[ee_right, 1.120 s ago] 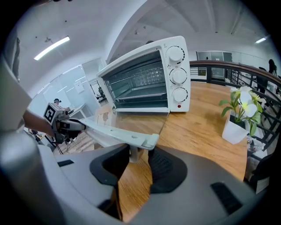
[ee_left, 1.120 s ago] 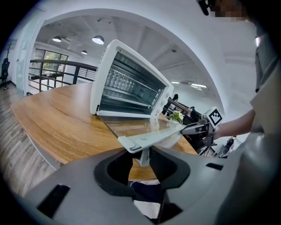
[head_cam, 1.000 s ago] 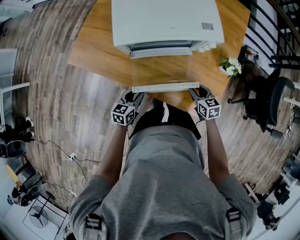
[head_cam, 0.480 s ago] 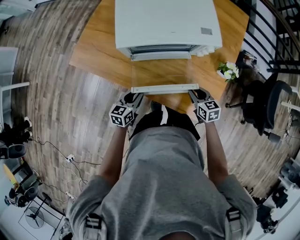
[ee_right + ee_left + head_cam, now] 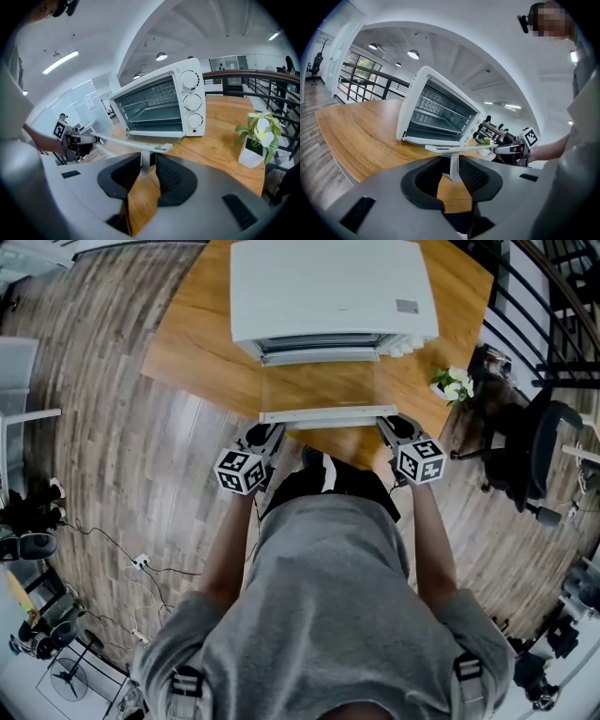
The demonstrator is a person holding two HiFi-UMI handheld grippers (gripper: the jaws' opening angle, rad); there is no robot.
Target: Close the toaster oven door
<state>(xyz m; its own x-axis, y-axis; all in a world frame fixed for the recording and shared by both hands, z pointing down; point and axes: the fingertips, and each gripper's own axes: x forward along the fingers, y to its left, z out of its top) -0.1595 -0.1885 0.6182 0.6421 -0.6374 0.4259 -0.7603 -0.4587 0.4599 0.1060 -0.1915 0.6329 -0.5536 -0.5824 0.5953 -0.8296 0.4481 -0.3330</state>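
Overhead, a wood-plank floor (image 5: 112, 456) is seen across most of the head view. A wooden table (image 5: 187, 343) is set at the top centre of the frame. A person in a grey shirt (image 5: 328, 615) fills the lower centre, with both forearms stretched up toward the table edge.

A white toaster oven (image 5: 328, 287) is placed on the table at the top centre, with its front turned to the person. Its glass door (image 5: 319, 390) is swung open and held out roughly level, just below the oven in the frame. The oven cavity with its wire rack is exposed in both gripper views. Three knobs (image 5: 190, 101) are stacked on the oven's control panel, right of centre in the right gripper view.

The white door handle (image 5: 328, 414) is carried along the door's near edge, at frame centre. The left gripper (image 5: 272, 427) is clamped on the handle's left end post, pads against it. The right gripper (image 5: 394, 425) is clamped on the right end post. Its jaws have just been closing, with that post between them.

A small plant (image 5: 453, 382) in a white pot is placed on the table's right corner, well apart from the grippers.
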